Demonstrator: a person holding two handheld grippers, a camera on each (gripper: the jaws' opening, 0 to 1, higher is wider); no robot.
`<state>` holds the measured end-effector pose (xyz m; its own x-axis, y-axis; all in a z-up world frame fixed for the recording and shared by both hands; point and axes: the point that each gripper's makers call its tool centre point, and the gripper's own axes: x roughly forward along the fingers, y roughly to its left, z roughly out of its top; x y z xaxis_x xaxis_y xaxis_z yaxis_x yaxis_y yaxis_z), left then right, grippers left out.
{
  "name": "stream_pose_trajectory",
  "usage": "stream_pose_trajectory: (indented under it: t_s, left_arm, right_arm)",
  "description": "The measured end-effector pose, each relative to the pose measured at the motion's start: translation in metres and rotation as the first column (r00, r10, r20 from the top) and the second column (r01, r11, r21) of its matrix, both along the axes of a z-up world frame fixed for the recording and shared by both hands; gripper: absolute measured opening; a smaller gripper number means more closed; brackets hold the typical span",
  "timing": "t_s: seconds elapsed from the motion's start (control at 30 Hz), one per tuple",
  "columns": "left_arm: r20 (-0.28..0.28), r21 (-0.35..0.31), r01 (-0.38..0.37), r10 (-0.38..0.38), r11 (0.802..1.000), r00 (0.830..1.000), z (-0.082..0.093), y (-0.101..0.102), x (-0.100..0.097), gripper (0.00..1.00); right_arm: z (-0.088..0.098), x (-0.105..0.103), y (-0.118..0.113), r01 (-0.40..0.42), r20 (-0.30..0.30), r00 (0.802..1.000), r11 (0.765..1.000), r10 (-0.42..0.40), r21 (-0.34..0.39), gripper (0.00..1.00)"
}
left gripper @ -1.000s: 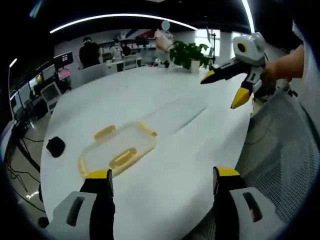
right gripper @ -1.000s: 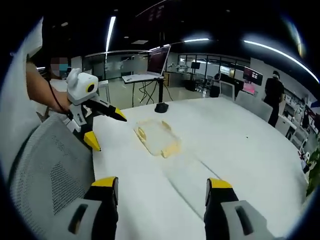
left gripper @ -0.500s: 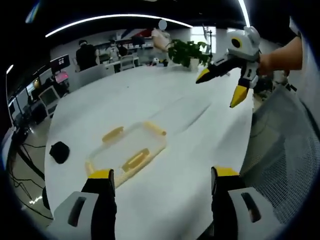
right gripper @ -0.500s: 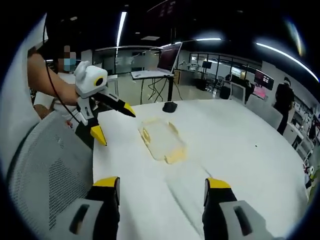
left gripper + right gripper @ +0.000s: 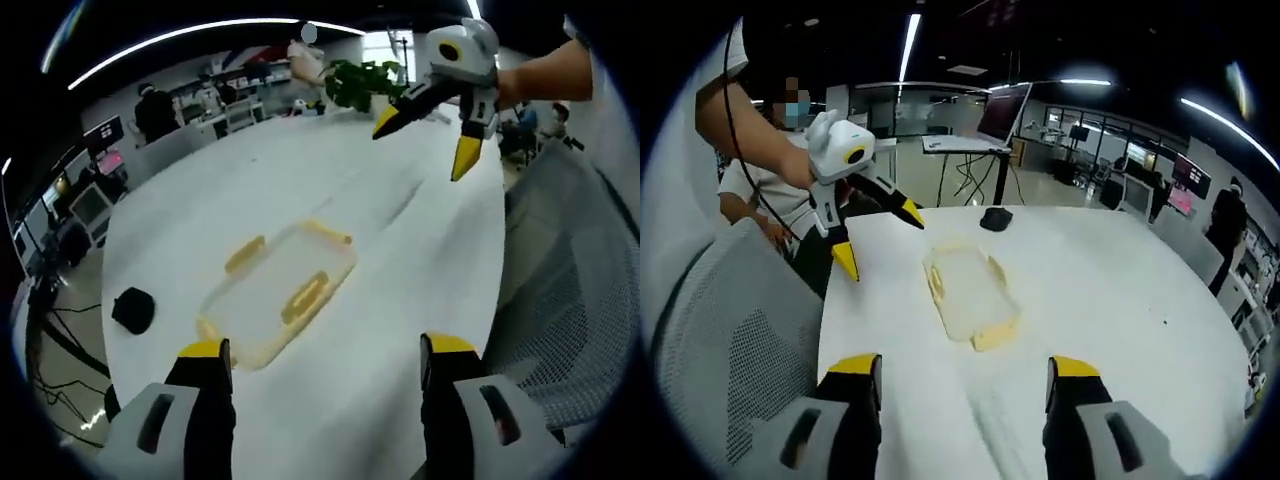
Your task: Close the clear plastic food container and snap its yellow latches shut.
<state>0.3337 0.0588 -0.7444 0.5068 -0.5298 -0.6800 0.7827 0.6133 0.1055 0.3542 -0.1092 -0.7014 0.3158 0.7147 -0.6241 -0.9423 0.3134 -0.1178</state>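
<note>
1. In the left gripper view, the left tool (image 5: pixel 318 365) stood nearest the camera, its two yellow-tipped jaws spread wide with nothing between them, held above the near edge of the white tabletop (image 5: pixel 400 300).
2. In the right gripper view, the right tool (image 5: pixel 965 380) likewise had its jaws spread wide and empty, above the near part of the tabletop (image 5: pixel 1120 290).
3. A grey mesh chair back (image 5: pixel 570 300) stood beside the tabletop edge in the left gripper view; it appeared at the left in the right gripper view (image 5: pixel 730 360).
4. The clear plastic food container (image 5: pixel 280 295) lay flat on the tabletop just beyond the left tool, apart from both tools. Yellow latches (image 5: pixel 306 297) showed along its edges. Whether they were snapped shut could not be told.
5. In the right gripper view, the container (image 5: pixel 970 295) lay mid-tabletop, ahead of the right tool.
6. A small black object (image 5: pixel 133 309) rested on the tabletop, well apart from the container.
7. Beyond the container, the right tool (image 5: pixel 425 140) hovered above the far tabletop with jaws wide, held by a hand (image 5: pixel 520 85).
8. In the right gripper view, the left tool (image 5: pixel 875 235) hovered near the container's far end, jaws wide.
9. A potted plant (image 5: pixel 355 85) stood at the far tabletop edge.
</note>
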Motion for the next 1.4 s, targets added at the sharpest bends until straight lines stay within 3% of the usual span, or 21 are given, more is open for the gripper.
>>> stream_pose_trajectory:
  t_s: [0.4,1.0,1.17,1.23,1.4]
  left_arm:
    - [-0.011,0.106,0.131,-0.131,0.986,0.991,-0.003,0.016,0.015,0.72]
    - [-0.059,0.18,0.23,-0.223,0.956,0.973,-0.011,0.031,0.038,0.67]
    - [-0.075,0.25,0.278,-0.267,0.927,0.961,-0.012,0.038,0.045,0.66]
    - [-0.071,0.248,0.286,-0.277,0.926,0.958,-0.011,0.037,0.048,0.66]
    - [-0.095,0.29,0.346,-0.333,0.892,0.938,-0.015,0.038,0.05,0.65]
  right_arm:
    - [-0.004,0.016,0.021,-0.067,0.019,0.998,0.997,0.067,-0.041,0.65]
    - [-0.025,0.034,0.035,-0.152,-0.019,0.988,0.982,0.151,-0.11,0.65]
    - [-0.031,0.039,0.039,-0.178,-0.035,0.984,0.975,0.175,-0.134,0.66]
    - [-0.035,0.037,0.041,-0.197,-0.046,0.98,0.969,0.192,-0.147,0.67]
    - [-0.044,0.036,0.046,-0.226,-0.064,0.974,0.958,0.218,-0.175,0.66]
